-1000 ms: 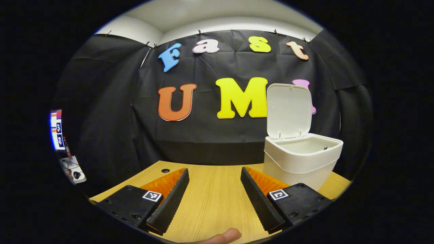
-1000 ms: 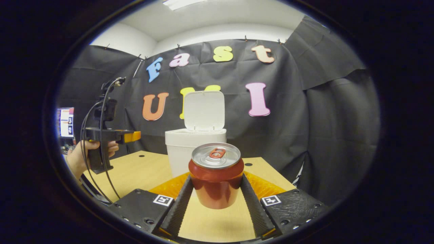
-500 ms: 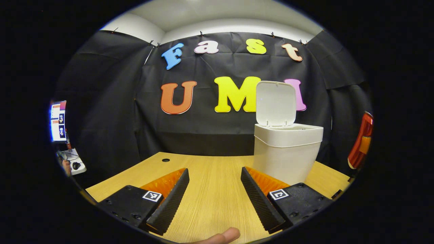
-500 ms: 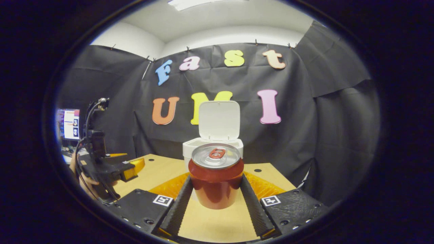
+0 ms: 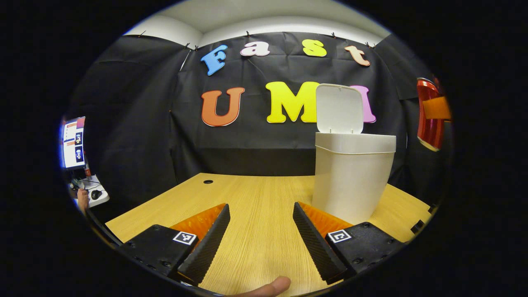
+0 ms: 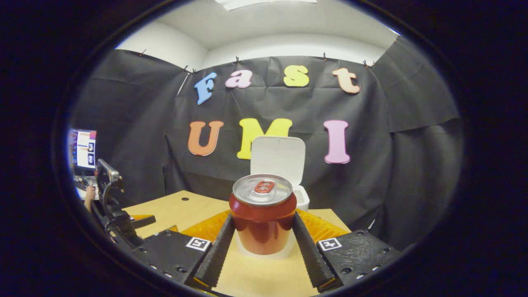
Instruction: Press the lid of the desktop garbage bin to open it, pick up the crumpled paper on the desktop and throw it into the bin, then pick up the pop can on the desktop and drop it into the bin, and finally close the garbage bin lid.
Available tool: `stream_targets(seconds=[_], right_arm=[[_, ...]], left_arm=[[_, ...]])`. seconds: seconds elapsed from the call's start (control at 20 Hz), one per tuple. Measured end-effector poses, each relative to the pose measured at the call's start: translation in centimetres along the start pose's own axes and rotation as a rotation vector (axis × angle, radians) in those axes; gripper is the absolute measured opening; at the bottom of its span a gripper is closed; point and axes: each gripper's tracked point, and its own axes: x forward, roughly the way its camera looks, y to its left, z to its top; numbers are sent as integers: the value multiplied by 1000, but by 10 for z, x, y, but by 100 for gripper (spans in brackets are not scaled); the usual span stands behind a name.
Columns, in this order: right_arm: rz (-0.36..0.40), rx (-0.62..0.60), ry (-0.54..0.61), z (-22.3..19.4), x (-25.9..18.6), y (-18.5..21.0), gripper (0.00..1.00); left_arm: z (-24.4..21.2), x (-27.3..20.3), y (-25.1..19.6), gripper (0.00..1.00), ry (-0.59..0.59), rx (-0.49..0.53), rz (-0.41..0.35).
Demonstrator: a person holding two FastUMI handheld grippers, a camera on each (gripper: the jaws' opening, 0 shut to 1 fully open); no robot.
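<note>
Red pop can (image 6: pixel 262 218) upright, clamped in right gripper (image 6: pixel 262 255), frame centre; white bin (image 5: pixel 352 177) right, lid (image 5: pixel 339 108) up; left gripper (image 5: pixel 260 241) spread, empty.

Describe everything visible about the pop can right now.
The pop can is a red metal can with a silvery top and a red pull tab, unopened as far as it shows. It stands upright, clamped between the two fingers of the right gripper, which press on its sides. It is held above the wooden desk, in front of the white bin, whose lid stands open. In the left gripper view it shows as a red shape high at the right edge.
</note>
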Motion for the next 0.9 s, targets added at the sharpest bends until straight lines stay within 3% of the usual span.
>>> stream_targets(seconds=[0.15,0.3,0.55,0.75,0.9], right_arm=[[45,11,13,17,14,22,79],[19,-21,27,31,36,25,80],[6,-52,61,44,84,33,80],[-25,-6,35,61,120,33,80],[-42,2,41,59,143,32,80]], left_arm=[[-6,0,-10,99,20,15,-27],[-1,-3,-6,99,2,58,-8],[4,-8,-15,99,-1,-10,-55],[8,-11,-18,99,-25,45,-70],[6,-11,-23,99,-18,13,-99]])
